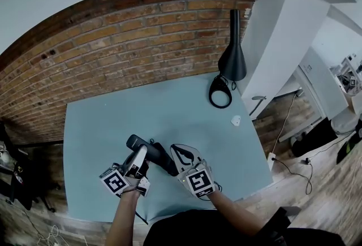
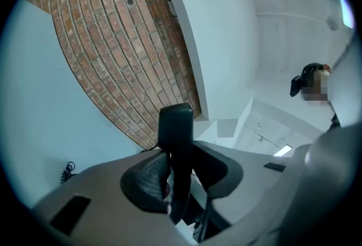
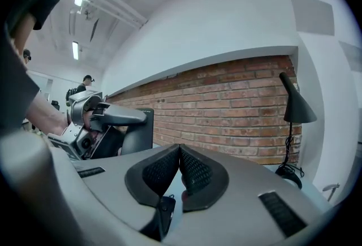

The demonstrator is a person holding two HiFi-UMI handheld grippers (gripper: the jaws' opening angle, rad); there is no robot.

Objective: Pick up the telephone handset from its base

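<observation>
In the head view, the left gripper [image 1: 139, 155] and the right gripper [image 1: 182, 154] sit side by side over the near edge of the pale blue table [image 1: 169, 100]. The black telephone handset [image 1: 157, 154] lies slantwise between them, with the left gripper's end over its near part. This view does not settle how tightly anything is held, and the telephone's base cannot be made out beneath the grippers. The left gripper view fills that in: the handset stands upright between the two dark textured fingers [image 2: 148, 178], which are clamped on its sides, and its squared top rises above them against the brick wall [image 2: 113, 47]. Only this view shows a small coil of black cord [image 2: 68, 170] lying on the table at the left. The right gripper view shows that gripper's own fingers [image 3: 161, 174] pressed together tip to tip with nothing between them. It also looks sideways at the left gripper gripping the handset, raised off the table. The black lamp [image 1: 233, 57] at the table's far right corner appears in the head view and the right gripper view. A small white object [image 1: 236, 120] near the lamp's round foot shows in the head view alone.
</observation>
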